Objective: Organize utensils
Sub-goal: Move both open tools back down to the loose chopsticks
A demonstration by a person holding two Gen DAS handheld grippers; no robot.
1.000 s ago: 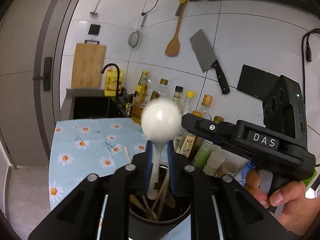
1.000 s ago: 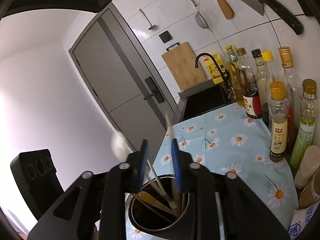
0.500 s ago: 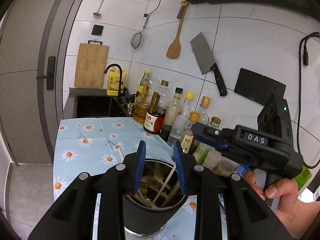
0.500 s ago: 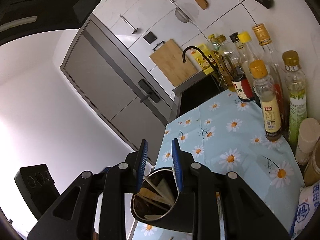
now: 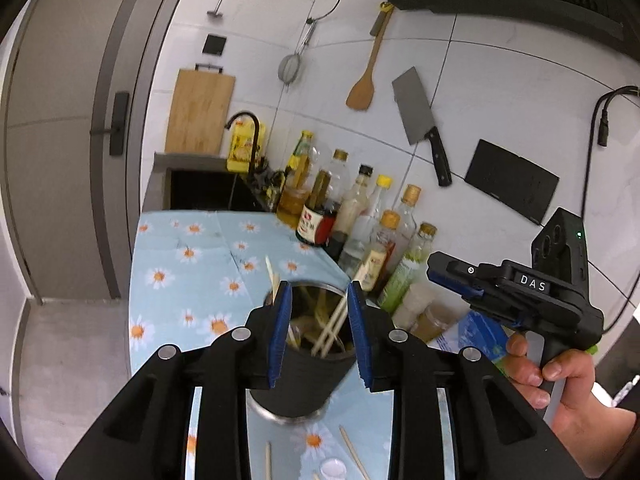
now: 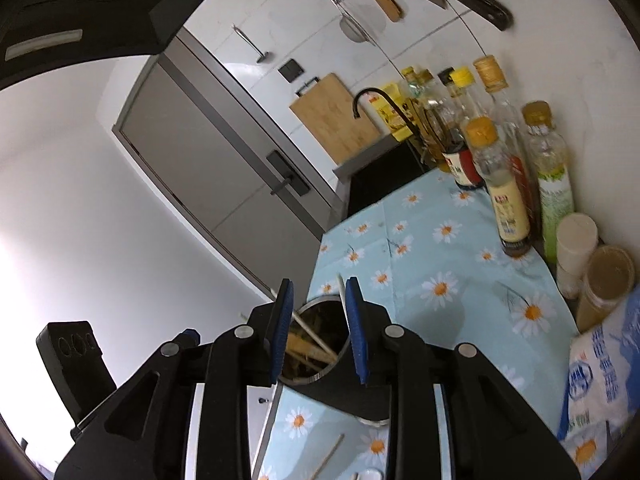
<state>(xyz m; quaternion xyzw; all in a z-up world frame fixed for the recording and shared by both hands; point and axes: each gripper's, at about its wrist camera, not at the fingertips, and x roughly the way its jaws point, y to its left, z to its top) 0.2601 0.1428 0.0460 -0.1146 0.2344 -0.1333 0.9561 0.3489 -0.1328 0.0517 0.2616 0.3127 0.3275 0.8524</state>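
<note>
The holder (image 5: 304,344), a dark cup on the daisy cloth (image 5: 188,256), is already filled with chopsticks (image 5: 334,322) and other utensils, while a few loose sticks (image 5: 354,458) are left on the cloth in front of it, so the task is judged partly done. The left gripper (image 5: 318,334) is held just before the holder, tilted slightly down, its jaws parted and nothing gripped between them. The right gripper (image 6: 318,330) is posed likewise from the other side, its jaws having just been opening and empty.
</note>
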